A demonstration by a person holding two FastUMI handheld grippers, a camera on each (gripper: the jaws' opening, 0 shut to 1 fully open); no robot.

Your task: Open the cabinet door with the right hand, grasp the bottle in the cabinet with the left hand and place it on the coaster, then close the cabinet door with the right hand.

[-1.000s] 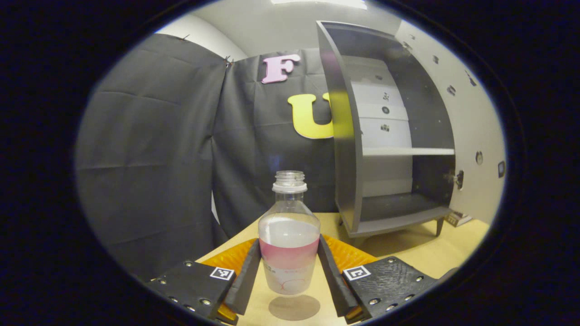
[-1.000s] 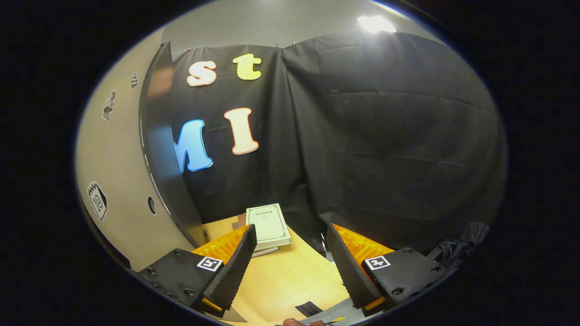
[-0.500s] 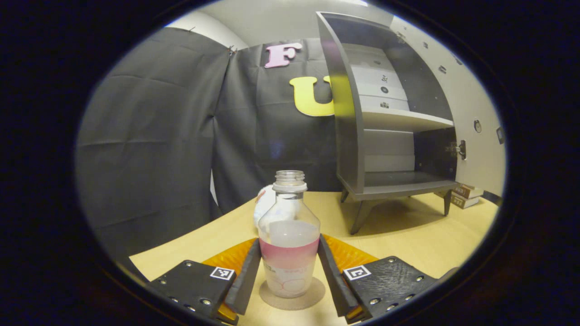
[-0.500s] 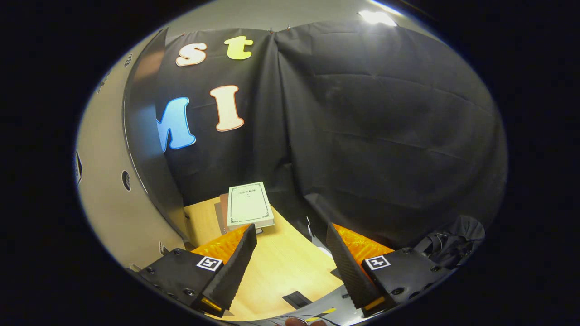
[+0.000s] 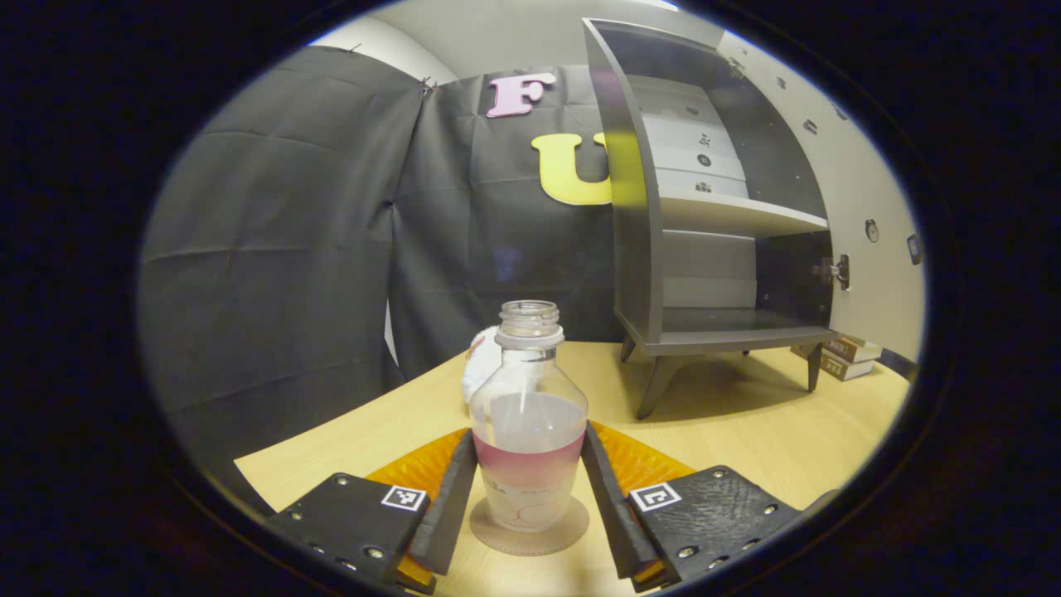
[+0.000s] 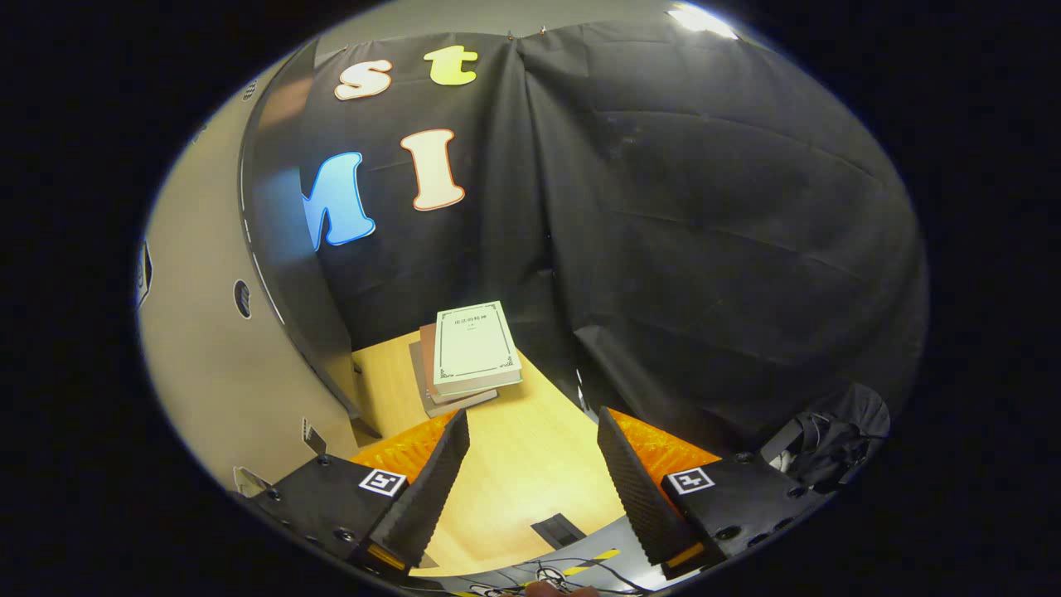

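Note:
A clear bottle (image 5: 529, 431) with no cap, a pink band and some liquid stands upright on a round brown coaster (image 5: 491, 532) on the wooden table. My left gripper (image 5: 529, 437) is shut on it, one finger pressing each side at the pink band. Behind it to the right is the grey cabinet (image 5: 713, 215) with bare shelves and its pale door (image 5: 870, 191) swung wide open. In the right gripper view my right gripper (image 6: 530, 419) is open with nothing between its fingers, just right of the open door (image 6: 215, 348), low over the table.
A white rounded object (image 5: 479, 365) sits on the table right behind the bottle. A stack of books (image 6: 472, 344) lies past the door's edge, also seen beneath the door (image 5: 845, 352). The table (image 5: 746, 431) ends at the black cloth.
The left gripper has lowered the bottle from above the coaster onto it. The right gripper has tilted down and drifted, so the books sit higher in its view.

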